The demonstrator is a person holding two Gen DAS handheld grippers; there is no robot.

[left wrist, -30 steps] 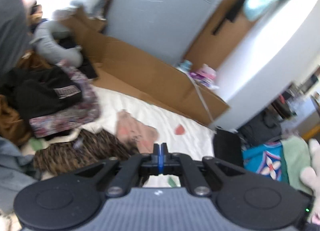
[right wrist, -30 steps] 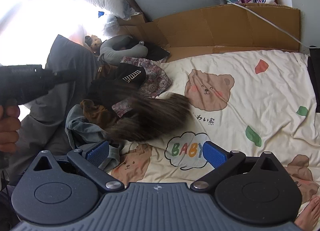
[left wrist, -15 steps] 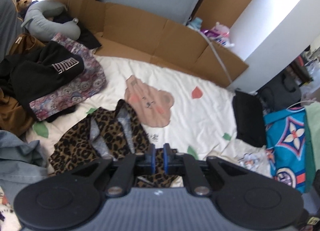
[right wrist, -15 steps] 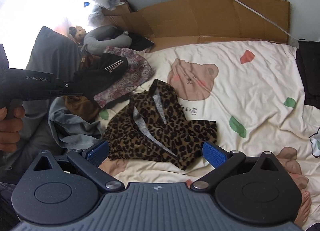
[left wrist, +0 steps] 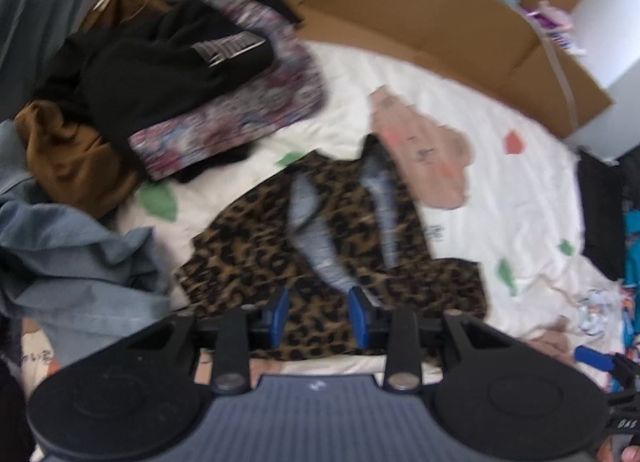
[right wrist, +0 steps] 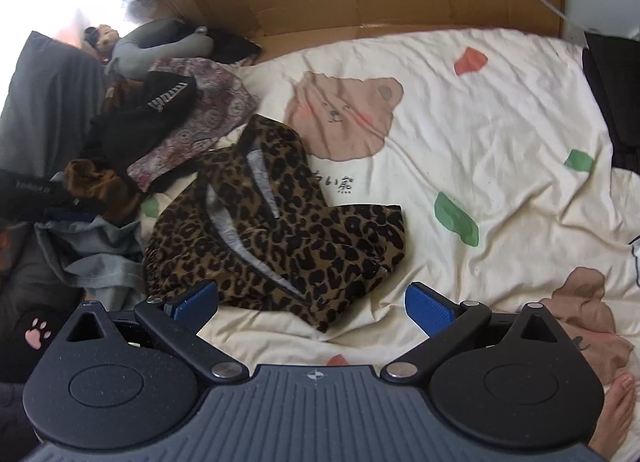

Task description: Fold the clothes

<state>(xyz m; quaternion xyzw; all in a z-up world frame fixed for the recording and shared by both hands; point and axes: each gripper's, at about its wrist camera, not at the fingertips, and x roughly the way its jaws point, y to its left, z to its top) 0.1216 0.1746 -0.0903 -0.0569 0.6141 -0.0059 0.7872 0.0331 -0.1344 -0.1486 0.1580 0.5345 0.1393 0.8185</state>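
Right wrist view shows a crumpled leopard-print garment with grey lining (right wrist: 280,218) lying on the cream bear-print bedsheet (right wrist: 480,150), just beside a heap of mixed clothes (right wrist: 160,122). Right gripper (right wrist: 312,302) gapes wide, empty, near the garment. Left gripper (left wrist: 318,312) hovers above the garment, narrowly parted, holding nothing.

Small dark Japanese characters are showing on the cream bedsheet (right wrist: 460,150) just below the printed bear face (right wrist: 340,118), too small to read fully. White block lettering is running across the black garment (right wrist: 160,102), but it is lying slanted and blurred, so its word is not readable. Pale print on the left hand-held gripper (right wrist: 34,188) is too blurred to read.
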